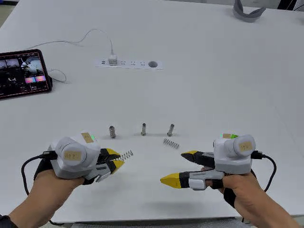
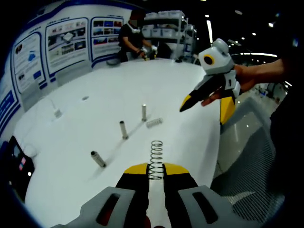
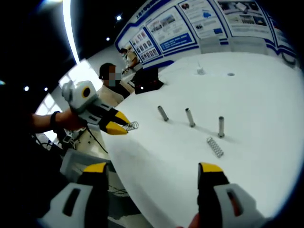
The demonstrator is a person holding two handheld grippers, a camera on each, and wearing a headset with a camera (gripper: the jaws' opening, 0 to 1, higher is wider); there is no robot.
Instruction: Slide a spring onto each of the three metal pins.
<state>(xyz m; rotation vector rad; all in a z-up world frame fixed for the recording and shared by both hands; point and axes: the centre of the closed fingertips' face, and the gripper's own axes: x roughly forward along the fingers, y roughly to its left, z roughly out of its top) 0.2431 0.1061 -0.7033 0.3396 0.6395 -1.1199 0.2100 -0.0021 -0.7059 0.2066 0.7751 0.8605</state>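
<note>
White table (image 1: 213, 71), tablet (image 1: 23, 72), power strip (image 1: 128, 63), left claw (image 1: 118, 158) gripping spring (image 1: 126, 155), right claw (image 1: 175, 166) open

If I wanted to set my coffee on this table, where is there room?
The widest bare patch lies between the power strip and the row of three pins. The right side of the table, out toward the grey band, is free too. Near the front it is crowded: pins, a loose spring, and the left gripper and right gripper.
</note>
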